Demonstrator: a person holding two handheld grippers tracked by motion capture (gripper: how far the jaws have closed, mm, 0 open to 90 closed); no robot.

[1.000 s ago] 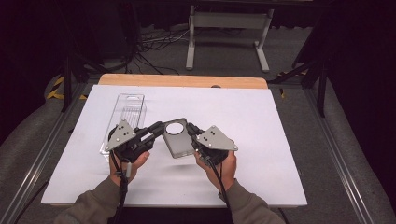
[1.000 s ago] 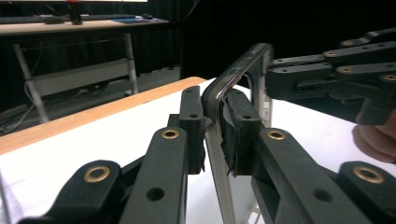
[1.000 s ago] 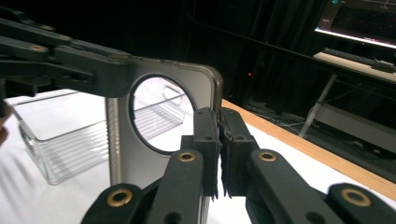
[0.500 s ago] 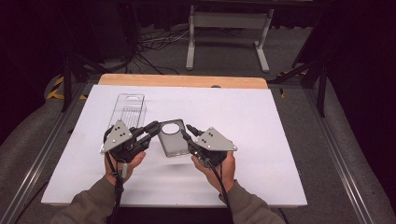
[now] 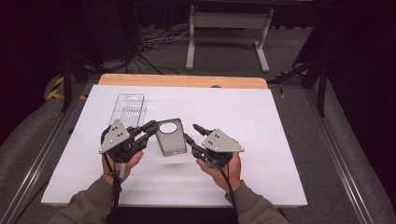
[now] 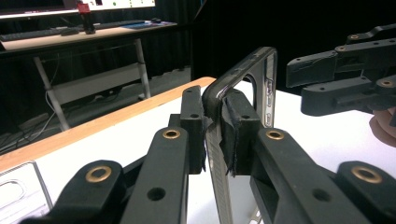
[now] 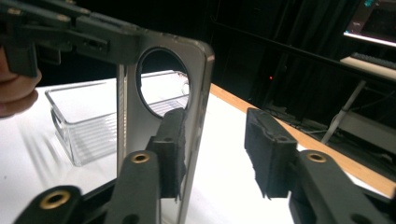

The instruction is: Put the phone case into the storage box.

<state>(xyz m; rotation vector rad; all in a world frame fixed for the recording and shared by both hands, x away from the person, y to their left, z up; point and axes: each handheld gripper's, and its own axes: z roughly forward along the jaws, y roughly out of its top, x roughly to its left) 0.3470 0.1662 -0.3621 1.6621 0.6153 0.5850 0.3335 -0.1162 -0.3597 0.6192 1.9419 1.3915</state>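
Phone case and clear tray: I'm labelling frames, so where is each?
phone case (image 5: 171, 142), high view, on its grey back below the round hole.
clear tray (image 5: 129, 108), high view, on its ribbed floor.

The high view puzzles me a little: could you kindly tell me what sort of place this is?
Probably a lab or recording workspace: a white table ringed by black curtains, loose cables on the floor, and a desk with a keyboard behind.
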